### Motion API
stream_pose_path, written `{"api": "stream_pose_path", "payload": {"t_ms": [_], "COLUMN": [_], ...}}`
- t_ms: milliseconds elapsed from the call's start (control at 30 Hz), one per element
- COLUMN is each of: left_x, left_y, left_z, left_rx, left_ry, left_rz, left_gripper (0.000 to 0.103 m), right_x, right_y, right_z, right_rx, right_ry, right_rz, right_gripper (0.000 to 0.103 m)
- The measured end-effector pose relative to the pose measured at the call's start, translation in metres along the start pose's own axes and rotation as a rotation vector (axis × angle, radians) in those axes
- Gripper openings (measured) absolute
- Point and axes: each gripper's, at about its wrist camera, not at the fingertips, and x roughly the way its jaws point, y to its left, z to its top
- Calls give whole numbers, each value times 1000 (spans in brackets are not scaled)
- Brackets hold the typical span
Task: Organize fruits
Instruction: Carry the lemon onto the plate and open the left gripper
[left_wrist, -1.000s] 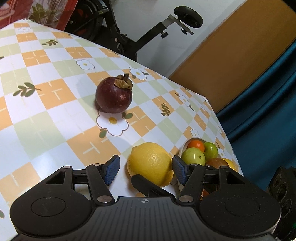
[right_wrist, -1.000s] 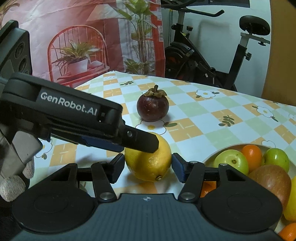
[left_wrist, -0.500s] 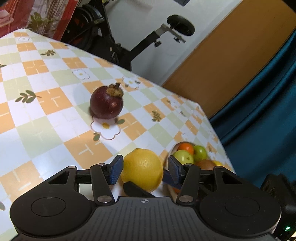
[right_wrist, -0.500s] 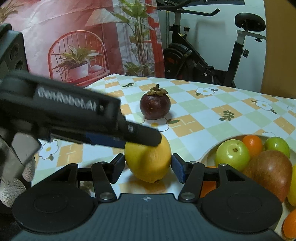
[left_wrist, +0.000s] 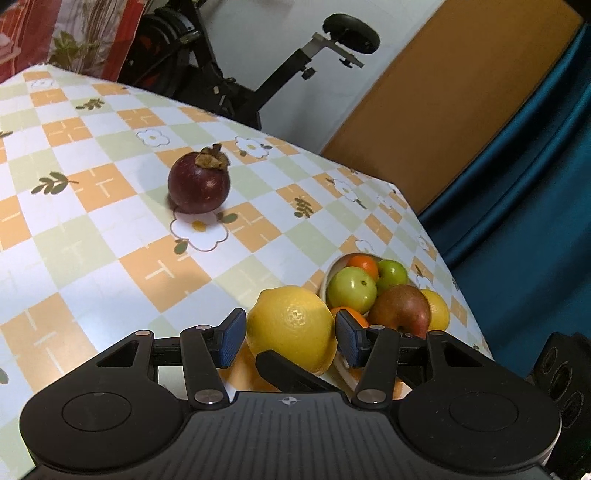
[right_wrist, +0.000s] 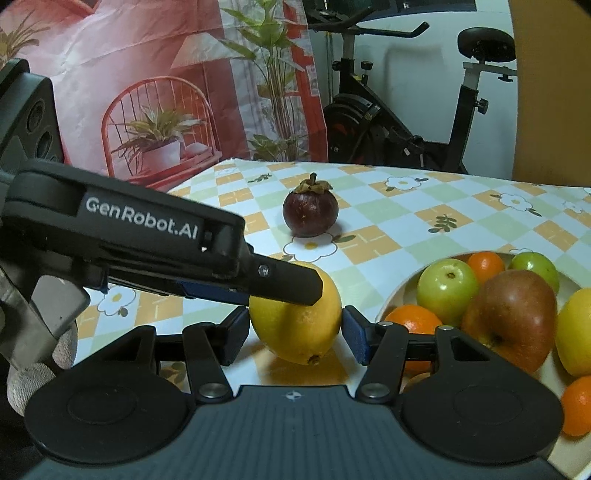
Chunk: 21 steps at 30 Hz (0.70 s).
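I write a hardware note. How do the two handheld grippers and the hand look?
Both grippers, left and right, are matte black with blue ribbed pads and silver pivot screws. The left one carries white "GenRobot.AI" lettering. The hand wears a grey knitted glove.

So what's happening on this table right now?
A person holds both grippers on one lemon: the left gripper and the right gripper each have jaws closed against its sides. It sits beside a bowl already full of fruit. A mangosteen lies loose farther back on the checked tablecloth.
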Motion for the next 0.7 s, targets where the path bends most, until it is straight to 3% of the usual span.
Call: {"api": "stream_pose_path", "payload": {"t_ms": [333,700], "left_x": [-15,19], "left_y": [-51,-118], "left_z": [-1,-20], "left_rx": [104,246], "left_ry": [-30,47], "left_rz": [-69,-131], "left_gripper": [55,56], "right_x": [-50,-107], "right_y": [-7,-43], "right_z": [3,-13], "right_rx": [10,116], "right_ry": [-83,-128], "right_rz": [-40,-144], "right_gripper": [58,58]}}
